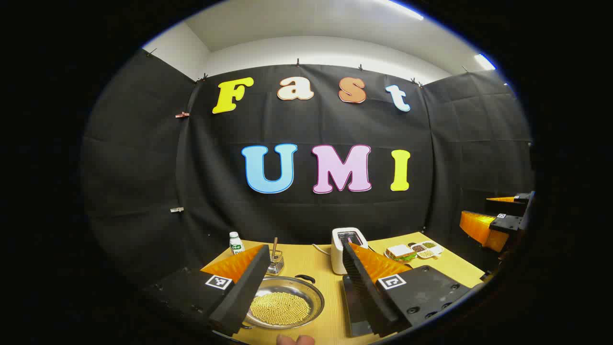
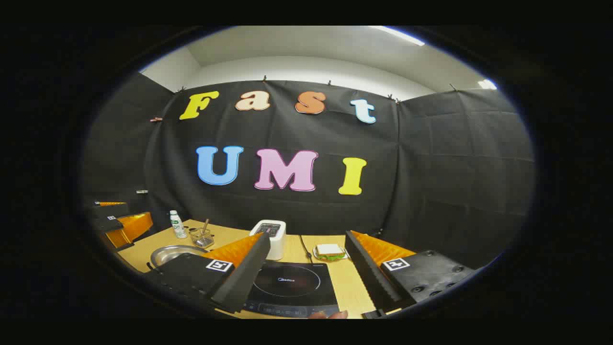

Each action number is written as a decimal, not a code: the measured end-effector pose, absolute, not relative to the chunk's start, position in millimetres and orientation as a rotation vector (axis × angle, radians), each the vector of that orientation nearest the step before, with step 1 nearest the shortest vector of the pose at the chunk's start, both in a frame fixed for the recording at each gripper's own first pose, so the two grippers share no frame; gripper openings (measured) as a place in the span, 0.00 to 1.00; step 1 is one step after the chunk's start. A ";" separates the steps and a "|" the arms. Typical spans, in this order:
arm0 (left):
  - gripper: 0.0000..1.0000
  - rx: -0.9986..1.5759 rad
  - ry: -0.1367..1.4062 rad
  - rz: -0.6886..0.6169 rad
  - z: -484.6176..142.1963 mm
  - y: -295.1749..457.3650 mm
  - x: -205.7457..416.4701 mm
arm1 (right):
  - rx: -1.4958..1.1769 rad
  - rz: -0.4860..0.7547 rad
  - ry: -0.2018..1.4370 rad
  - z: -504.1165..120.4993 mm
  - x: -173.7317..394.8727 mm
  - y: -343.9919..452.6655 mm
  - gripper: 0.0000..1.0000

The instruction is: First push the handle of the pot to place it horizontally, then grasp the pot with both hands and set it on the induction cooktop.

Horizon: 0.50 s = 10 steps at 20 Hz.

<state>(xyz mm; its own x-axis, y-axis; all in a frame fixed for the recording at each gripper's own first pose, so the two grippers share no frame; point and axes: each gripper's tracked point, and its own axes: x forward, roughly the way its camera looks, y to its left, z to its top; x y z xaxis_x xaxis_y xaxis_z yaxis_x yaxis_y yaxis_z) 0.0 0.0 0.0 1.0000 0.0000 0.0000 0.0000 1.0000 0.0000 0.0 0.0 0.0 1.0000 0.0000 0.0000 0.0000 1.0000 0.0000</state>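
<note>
A: Where is the pot (image 1: 282, 303) from the left gripper (image 1: 301, 282)?

B: Low ahead on the bench (image 1: 311, 261), a little toward its left finger. The dark handle (image 1: 305, 278) sits on the far rim, pointing away.

A: And the induction cooktop (image 2: 292, 282)?

B: Right under the right gripper (image 2: 306, 273); the pot is off to its left. Both jaws stand wide open, holding nothing. I judge the left one is nearer for the push.

The left gripper's (image 1: 301, 287) finger hides the pot's (image 1: 282, 303) near-left rim, the right gripper's (image 2: 306, 273) finger covers the cooktop's (image 2: 292, 285) left edge, and the bottle (image 1: 235, 243) label is too small to read.
</note>
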 end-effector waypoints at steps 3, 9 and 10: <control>0.95 0.004 -0.005 0.000 2.0 0.9 -3.3 | -0.002 0.000 -0.004 0.5 -2.4 0.7 0.99; 0.95 0.010 -0.011 0.003 2.0 2.3 -9.1 | -0.003 0.000 -0.008 1.1 -6.3 0.7 0.97; 0.95 0.009 -0.011 0.004 1.8 2.5 -10.4 | -0.003 0.000 -0.007 0.8 -7.2 1.5 0.98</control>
<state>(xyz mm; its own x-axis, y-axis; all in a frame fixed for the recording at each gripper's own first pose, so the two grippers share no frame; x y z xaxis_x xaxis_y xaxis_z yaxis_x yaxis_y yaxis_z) -10.4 2.5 1.8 0.9999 0.0038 0.0110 -0.0039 0.9999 0.0093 -7.2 1.5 0.8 1.0000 0.0003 0.0074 -0.0003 1.0000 -0.0032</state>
